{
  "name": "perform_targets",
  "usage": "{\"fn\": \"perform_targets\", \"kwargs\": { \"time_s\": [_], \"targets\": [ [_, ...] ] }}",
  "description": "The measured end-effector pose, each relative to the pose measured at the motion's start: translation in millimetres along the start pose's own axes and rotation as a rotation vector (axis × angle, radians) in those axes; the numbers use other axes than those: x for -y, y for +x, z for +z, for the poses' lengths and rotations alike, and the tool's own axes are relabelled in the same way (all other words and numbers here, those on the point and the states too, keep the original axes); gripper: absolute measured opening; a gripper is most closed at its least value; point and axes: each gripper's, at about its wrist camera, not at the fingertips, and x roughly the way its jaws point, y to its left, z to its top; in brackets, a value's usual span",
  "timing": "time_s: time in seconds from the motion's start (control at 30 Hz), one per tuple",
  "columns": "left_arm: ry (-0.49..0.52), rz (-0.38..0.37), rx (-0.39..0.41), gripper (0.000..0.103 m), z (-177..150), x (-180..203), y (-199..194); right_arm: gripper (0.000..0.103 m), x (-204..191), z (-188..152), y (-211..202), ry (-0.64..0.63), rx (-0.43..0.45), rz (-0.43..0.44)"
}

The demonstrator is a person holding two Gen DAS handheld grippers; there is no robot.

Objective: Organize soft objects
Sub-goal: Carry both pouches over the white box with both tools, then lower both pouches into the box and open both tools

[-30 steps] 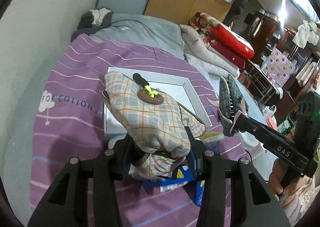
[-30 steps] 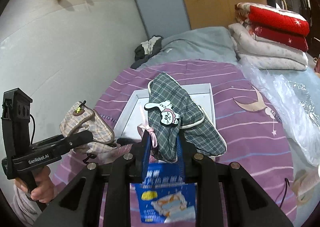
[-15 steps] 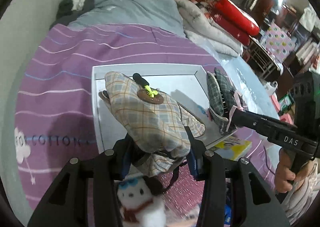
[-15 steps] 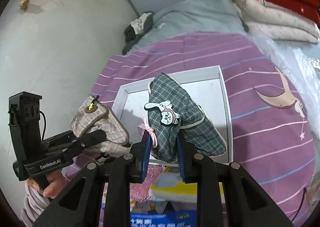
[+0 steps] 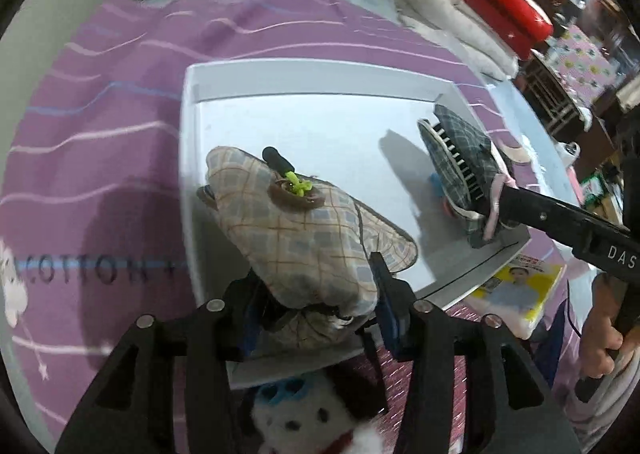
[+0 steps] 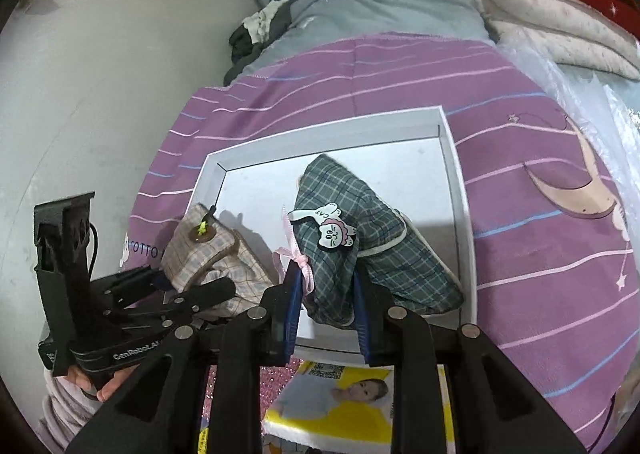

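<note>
Bedspread [image 5: 120, 101]: purple, striped, it spreads under everything you are working over; folded quilts [image 6: 552, 25] lie stacked at its far edge.
Tray [image 5: 320, 85]: white and shallow, it sits on the bedspread with both slippers over its floor.
Beige slipper [image 5: 288, 238]: your left gripper [image 5: 316, 318] has it between the pads, whose jaws have just been opening; its long axis runs away from you, toe toward the tray's far left corner, brown button with green knot on top.
Green slipper [image 6: 344, 238]: your right gripper [image 6: 326, 302] is clamped on its heel end; the toe points toward the tray's far wall, cat patch facing up.
In the way: a booklet [image 6: 352, 394] with a yellow cover lies against the tray's near rim, under your right gripper.
Left view only: a white plush toy [image 5: 304, 414] sits right below your left fingers, plus the green slipper's striped sole.
Right view only: your left hand [image 6: 104, 382] on its handle.
</note>
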Motion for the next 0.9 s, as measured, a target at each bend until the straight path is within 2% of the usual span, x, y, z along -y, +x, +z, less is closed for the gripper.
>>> {"fn": "perform_targets", "kwargs": {
  "time_s": [0.13, 0.2, 0.3, 0.43, 0.53, 0.6, 0.63, 0.77, 0.9],
  "targets": [
    [0.013, -0.012, -0.019, 0.054, -11, -2, -6, 0.022, -1, -2, 5, 0.013, -0.035, -0.011],
    [0.026, 0.024, -0.018, 0.054, -16, 3, -13, 0.022, -2, -5, 6, 0.026, -0.064, -0.038],
    [0.007, 0.075, -0.017, 0.062, -18, 6, -24, 0.022, -7, -10, 7, 0.033, -0.111, -0.080],
    [-0.045, 0.053, 0.030, 0.062, -23, 2, -46, 0.022, -13, -12, 12, 0.034, -0.129, -0.127],
    [-0.102, 0.036, 0.103, 0.062, -19, -1, -64, 0.022, -8, -12, 18, 0.072, -0.149, -0.112],
    [-0.123, 0.011, 0.122, 0.057, -15, -1, -69, 0.022, -7, -13, 18, 0.083, -0.144, -0.109],
    [-0.132, -0.012, 0.117, 0.045, -12, 0, -69, 0.022, -7, -14, 18, 0.082, -0.142, -0.110],
    [-0.156, -0.060, 0.075, 0.020, 2, 9, -49, 0.022, -7, -15, 16, 0.092, -0.136, -0.119],
    [-0.158, -0.114, 0.052, 0.016, 12, 26, -29, 0.022, -7, -15, 17, 0.111, -0.138, -0.121]
  ]
}}
